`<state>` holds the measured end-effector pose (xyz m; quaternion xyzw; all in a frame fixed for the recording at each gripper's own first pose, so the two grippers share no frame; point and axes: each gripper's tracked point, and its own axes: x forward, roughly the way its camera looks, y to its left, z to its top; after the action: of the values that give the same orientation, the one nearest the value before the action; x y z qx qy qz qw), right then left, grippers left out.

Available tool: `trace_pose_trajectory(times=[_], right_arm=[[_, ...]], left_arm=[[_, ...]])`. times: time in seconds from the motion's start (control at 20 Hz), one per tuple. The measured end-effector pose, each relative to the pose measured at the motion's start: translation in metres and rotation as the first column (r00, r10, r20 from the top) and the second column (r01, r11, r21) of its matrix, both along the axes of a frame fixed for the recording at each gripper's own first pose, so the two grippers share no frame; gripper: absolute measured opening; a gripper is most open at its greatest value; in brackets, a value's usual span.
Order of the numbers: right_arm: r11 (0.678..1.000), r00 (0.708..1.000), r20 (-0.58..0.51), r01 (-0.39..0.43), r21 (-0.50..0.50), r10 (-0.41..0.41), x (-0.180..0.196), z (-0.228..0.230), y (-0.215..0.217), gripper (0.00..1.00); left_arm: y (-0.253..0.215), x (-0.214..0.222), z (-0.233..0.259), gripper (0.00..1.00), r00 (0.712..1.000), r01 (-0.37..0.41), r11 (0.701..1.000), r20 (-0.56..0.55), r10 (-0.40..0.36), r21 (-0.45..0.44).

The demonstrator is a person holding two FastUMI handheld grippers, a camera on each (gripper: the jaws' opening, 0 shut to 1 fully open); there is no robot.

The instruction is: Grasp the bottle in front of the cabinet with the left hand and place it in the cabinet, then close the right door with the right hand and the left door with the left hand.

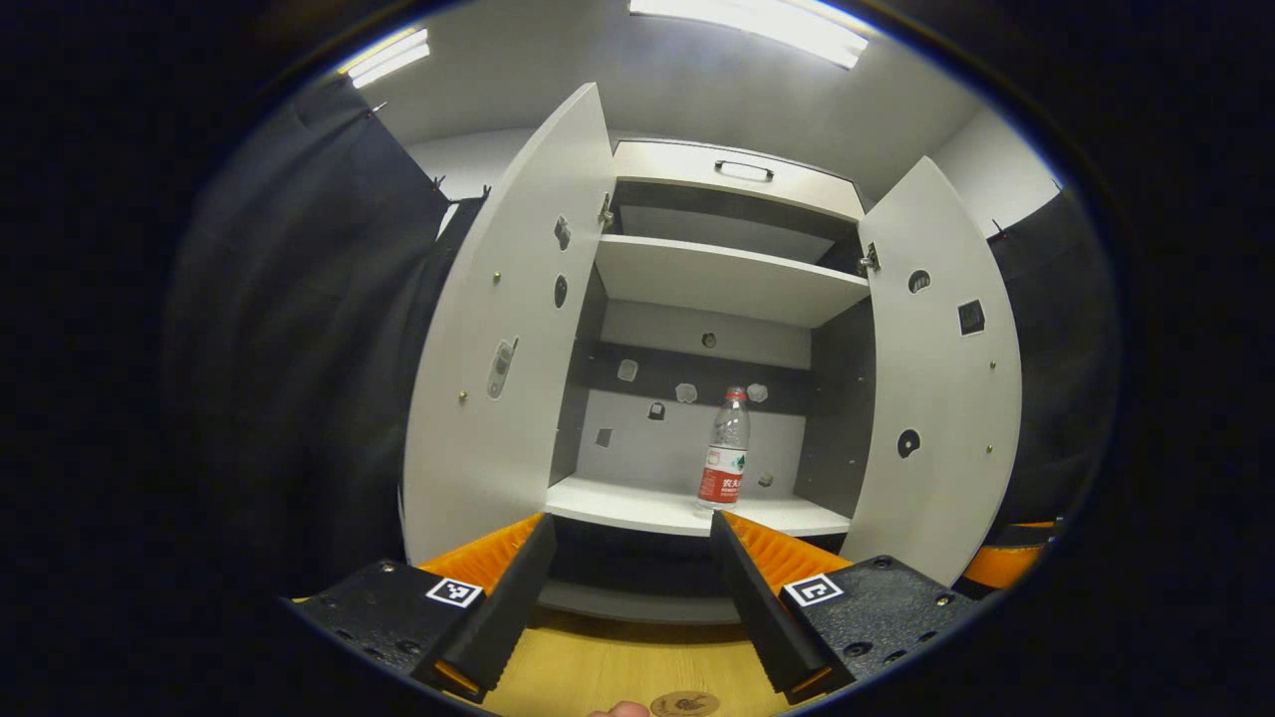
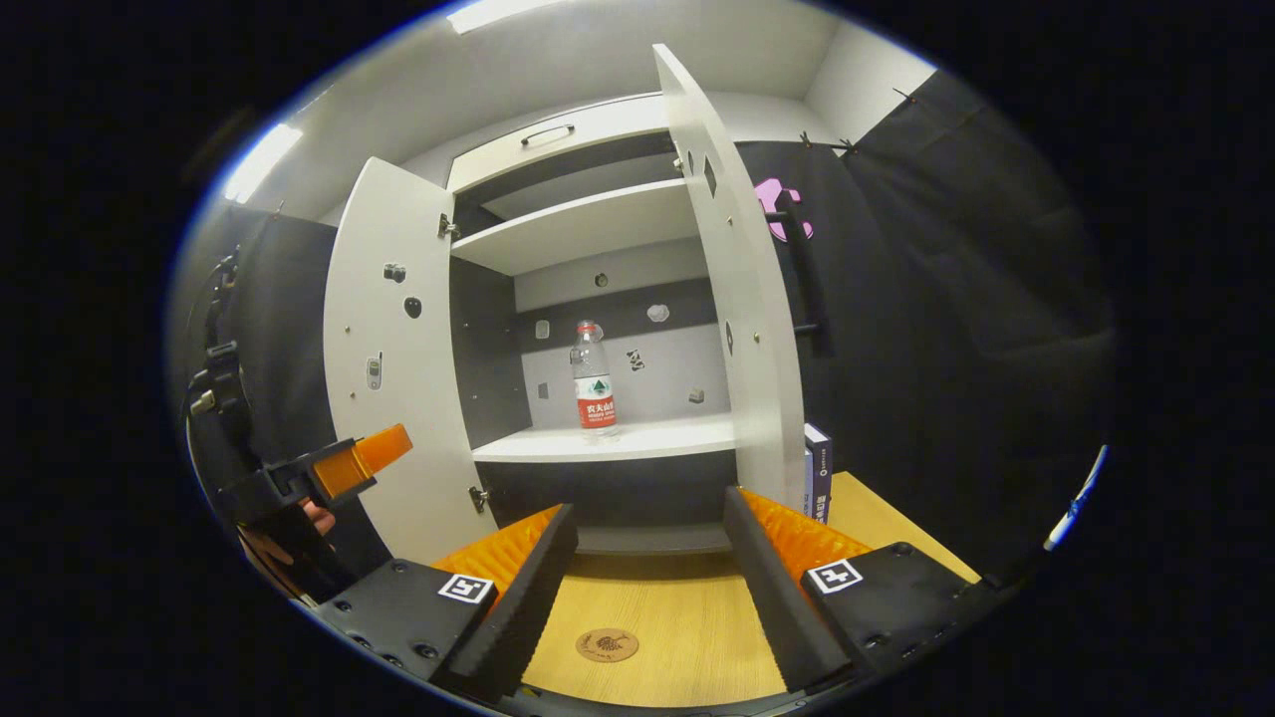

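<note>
White cabinet [image 1: 732, 279], both doors wide; bottle [image 1: 725, 450] upright on lower shelf. Left claw [image 1: 630, 597] and right claw [image 2: 647, 588] spread, empty.

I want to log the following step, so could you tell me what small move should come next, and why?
Probably swing the right tool toward the right door to push it closed. The bottle already stands upright on the cabinet's lower shelf, both doors hang wide open, and both tools are open and empty.
</note>
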<state>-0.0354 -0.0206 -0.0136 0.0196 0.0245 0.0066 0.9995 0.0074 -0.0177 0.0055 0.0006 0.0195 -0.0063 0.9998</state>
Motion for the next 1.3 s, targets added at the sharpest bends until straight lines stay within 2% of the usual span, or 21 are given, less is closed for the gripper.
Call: trace_pose_trajectory(times=[0.25,0.35,0.5,0.65,0.8,0.9,1.0,1.1,1.3], right_arm=[[1.000,0.999,-0.045,-0.011,0.003,0.011,-0.001,-0.016,0.003,0.98],[1.000,1.000,-0.018,-0.010,-0.018,0.010,-0.003,0.000,-0.007,0.99],[0.999,0.999,0.037,0.024,-0.023,-0.023,-0.010,0.035,-0.046,0.99],[0.987,0.982,0.116,0.154,-0.043,-0.148,-0.022,0.079,-0.105,0.98],[0.944,0.926,0.208,0.329,-0.031,-0.315,-0.029,0.129,-0.165,1.00],[0.923,0.898,0.230,0.384,0.005,-0.375,-0.022,0.156,-0.191,0.98],[0.919,0.894,0.221,0.391,0.042,-0.390,-0.009,0.173,-0.208,0.98],[0.925,0.902,0.209,0.375,0.059,-0.379,0.007,0.186,-0.215,0.98],[0.934,0.918,0.183,0.357,0.014,-0.353,0.034,0.192,-0.212,0.98]], left_arm=[[0.009,-0.031,-0.034,0.95,0.999,-0.033,0.999,-0.037,0.033,-0.003],[0.012,-0.033,-0.038,0.95,0.998,-0.037,0.999,-0.046,0.036,-0.004],[0.011,-0.031,-0.040,0.95,0.999,-0.031,0.999,-0.044,0.031,-0.011],[0.009,-0.027,-0.044,0.95,0.999,-0.021,1.000,-0.049,0.021,-0.010],[0.008,-0.025,-0.044,0.95,0.999,-0.012,1.000,-0.047,0.011,-0.021],[0.008,-0.024,-0.044,0.95,0.999,-0.004,1.000,-0.046,0.003,-0.020],[0.011,-0.022,-0.044,0.95,0.999,-0.002,1.000,-0.048,0.001,-0.019],[0.013,-0.021,-0.044,0.95,0.999,-0.006,1.000,-0.054,0.005,-0.021],[0.019,-0.024,-0.044,0.95,0.998,-0.015,1.000,-0.058,0.014,-0.024]])
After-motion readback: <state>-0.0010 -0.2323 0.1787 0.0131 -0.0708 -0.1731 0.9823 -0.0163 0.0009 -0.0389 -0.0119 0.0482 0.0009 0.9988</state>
